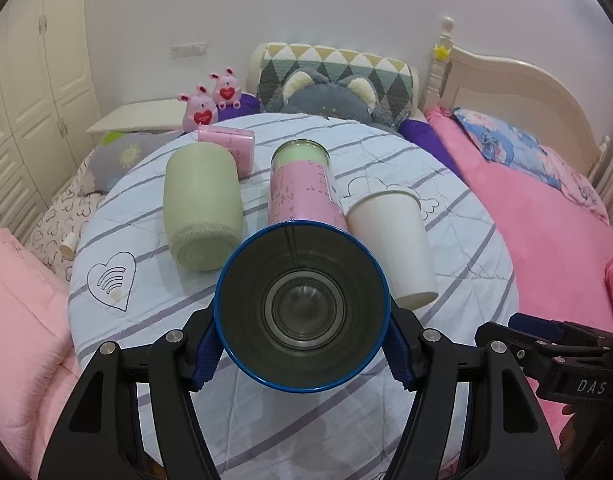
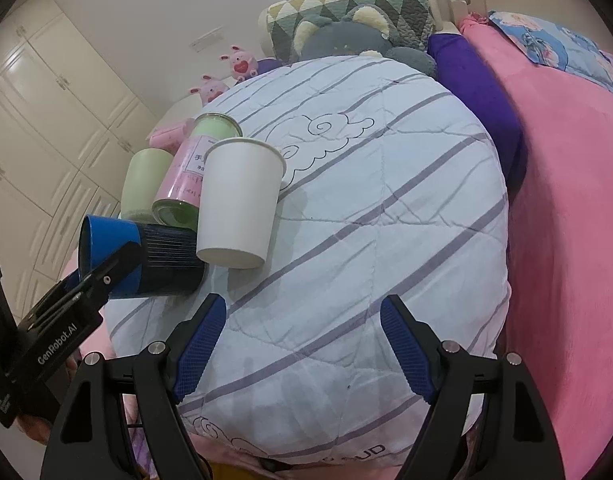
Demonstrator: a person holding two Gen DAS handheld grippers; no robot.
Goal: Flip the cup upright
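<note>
- Gripping the blue-rimmed dark metal cup [image 1: 302, 312] near its mouth, my left gripper [image 1: 302, 354] has one blue pad [image 1: 205, 360] on each side of the rim; the cup lies sideways, its open mouth facing the left wrist camera.
- From the right wrist view, that cup's [image 2: 146, 258] base end rests on the pale blue striped quilt [image 2: 366, 220], beside the other vessels.
- I count four cup-like vessels in all: the blue one, one sage-green ceramic tumbler [image 1: 202, 208], one pink-labelled glass jar [image 1: 302, 184] and one white paper cup [image 1: 390, 240], all lying on their sides.
- One small pink tissue pack [image 1: 226, 148] sits behind the tumbler.
- Two pink plush bunnies [image 1: 214, 100] and one grey plush bear [image 1: 326, 96] sit past the quilt.
- My right gripper [image 2: 304, 350] hangs over the quilt, jaws wide apart, holding nothing.
</note>
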